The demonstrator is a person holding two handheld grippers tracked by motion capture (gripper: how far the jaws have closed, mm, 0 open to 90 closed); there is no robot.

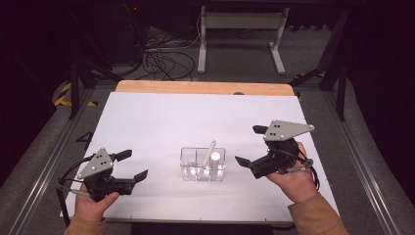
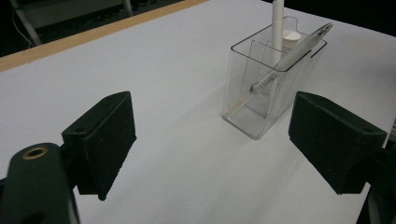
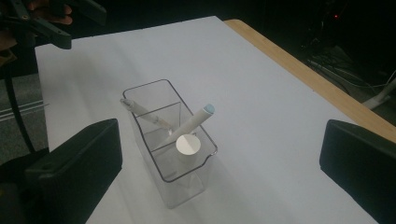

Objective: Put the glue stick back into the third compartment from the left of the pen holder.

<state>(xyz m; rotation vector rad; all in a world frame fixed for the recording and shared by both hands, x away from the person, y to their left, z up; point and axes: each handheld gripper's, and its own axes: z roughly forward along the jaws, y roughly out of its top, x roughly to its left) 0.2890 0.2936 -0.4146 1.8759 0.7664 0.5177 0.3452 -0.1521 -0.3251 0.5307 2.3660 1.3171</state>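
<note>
Two hand-held grippers, one clear organiser, three white items inside it.

Item 1: clear plastic organiser (image 1: 203,164), with inner dividers, standing upright on the white tabletop (image 1: 161,117), near the front edge and roughly midway between the two tools.

Item 2: slim translucent pen (image 2: 280,60), leaning diagonally across the organiser, tip down in one compartment, top end resting over the rim.

Item 3: white marker-like stick (image 3: 194,122) with a pale blue end, leaning in a neighbouring compartment.

Item 4: short white cylinder with a flat round top (image 3: 188,145), standing upright at one end of the organiser.

Item 5: left hand-held gripper (image 1: 128,165), at 9 o'clock of the organiser and well apart from it; jaws spread wide, nothing between them.

Item 6: right hand-held gripper (image 1: 252,147), at 3 o'clock of the organiser, near but not touching; jaws likewise spread, holding nothing.

Progress, as judged: all three items sit in the organiser and neither tool has hold of anything. Either the loading is complete, or an unloading has yet to begin; the pictures do not settle which.

Unclear: which compartment each item occupies is hard to fix through the clear walls; the exact kind of cylinder cannot be told. The tabletop's far wooden edge (image 1: 205,87) is partly in shadow, and the surroundings are dark.
</note>
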